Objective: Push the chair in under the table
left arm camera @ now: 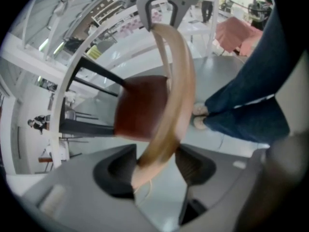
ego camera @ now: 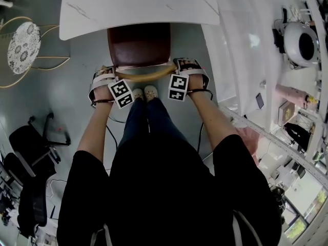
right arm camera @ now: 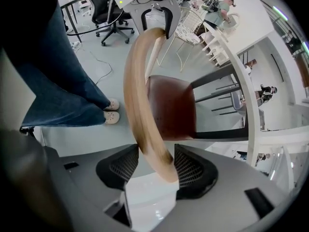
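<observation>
The chair [ego camera: 138, 44] stands in the upper middle of the head view. Its dark red-brown seat is partly tucked under the near edge of the white marble-patterned table [ego camera: 102, 12]. Its curved wooden backrest rail [ego camera: 146, 75] is still outside the table edge, just above the person's light shoes [ego camera: 144, 93].

The left gripper [ego camera: 104, 72] is at the rail's left end. In the left gripper view, the left gripper [left arm camera: 154, 161] has its jaws standing apart around the rail [left arm camera: 174, 95]. One pad lies against the wood, and a sliver of floor shows at the other.

The right gripper [ego camera: 190, 65] is at the rail's right end. In the right gripper view, the right gripper [right arm camera: 154, 164] has both ribbed pads pressed on the rail [right arm camera: 140, 105], clamped.

The only printing visible is the black-and-white square marker pattern on each gripper's cube, which has no letters.

A round patterned side table [ego camera: 23, 47] sits at the upper left. A black office chair [ego camera: 31, 142] is at the lower left.
</observation>
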`<state>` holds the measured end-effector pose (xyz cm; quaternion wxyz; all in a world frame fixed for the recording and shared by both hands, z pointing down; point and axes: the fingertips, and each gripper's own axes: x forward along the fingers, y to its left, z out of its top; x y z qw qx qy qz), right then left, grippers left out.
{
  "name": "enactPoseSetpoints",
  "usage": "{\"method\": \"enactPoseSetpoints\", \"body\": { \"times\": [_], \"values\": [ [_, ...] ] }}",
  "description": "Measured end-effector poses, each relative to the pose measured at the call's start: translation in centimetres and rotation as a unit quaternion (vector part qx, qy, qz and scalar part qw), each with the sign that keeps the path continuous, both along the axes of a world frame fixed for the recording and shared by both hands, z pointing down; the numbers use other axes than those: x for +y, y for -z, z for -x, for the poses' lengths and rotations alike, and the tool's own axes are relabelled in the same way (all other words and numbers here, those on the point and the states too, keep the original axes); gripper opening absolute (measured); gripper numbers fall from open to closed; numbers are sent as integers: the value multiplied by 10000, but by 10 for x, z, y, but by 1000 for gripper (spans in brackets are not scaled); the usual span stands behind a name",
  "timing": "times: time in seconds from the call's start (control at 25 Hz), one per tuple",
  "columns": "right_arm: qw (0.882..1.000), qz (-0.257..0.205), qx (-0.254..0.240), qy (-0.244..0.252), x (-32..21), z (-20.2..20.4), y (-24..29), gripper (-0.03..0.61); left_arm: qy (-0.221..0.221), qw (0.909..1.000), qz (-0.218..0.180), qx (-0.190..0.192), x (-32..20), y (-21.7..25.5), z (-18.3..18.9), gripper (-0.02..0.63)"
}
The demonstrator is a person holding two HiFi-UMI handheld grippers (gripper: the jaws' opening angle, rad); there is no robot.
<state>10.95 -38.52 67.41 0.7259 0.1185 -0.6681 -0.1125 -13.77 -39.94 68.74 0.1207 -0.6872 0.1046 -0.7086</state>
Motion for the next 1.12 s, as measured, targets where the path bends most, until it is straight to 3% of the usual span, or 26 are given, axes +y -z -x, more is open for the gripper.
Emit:
{"method": "enactPoseSetpoints", "body": {
  "times": [0.12, 0.36, 0.52, 0.6, 0.72, 0.88, 1.0, 1.12],
  "values": [
    [9999, -70, -89, 63, 3, 1, 6, 201, -6, 9997, 61, 253, 1, 9, -5, 288],
    [9956, -536, -728, -231, 12, 6, 49, 201, -31, 9973, -286, 669, 14, 51, -8, 281],
    [9801, -1076, -1482, -766, -2, 15, 97, 198, 199, 9898, -890, 1093, 6, 91, -14, 168],
    [9679, -1289, -1876, -1062, -7, 20, 120, 156, 458, 9814, -1159, 1458, 3, 116, -20, 103],
    [9474, -1647, -2381, -1368, -12, 30, 157, 88, 1016, 9603, -1443, 2163, 0, 156, -33, 21],
    [9119, -2122, -3120, -1613, -19, 48, 215, 41, 1545, 9205, -1738, 3140, -8, 215, -45, 9],
    [8794, -2549, -3609, -1773, -24, 53, 262, 29, 1764, 8909, -1978, 3689, -14, 257, -51, 8],
    [8393, -2843, -4158, -2043, -27, 53, 308, 25, 1907, 8600, -2247, 4165, -18, 302, -56, 8]
  ]
}}
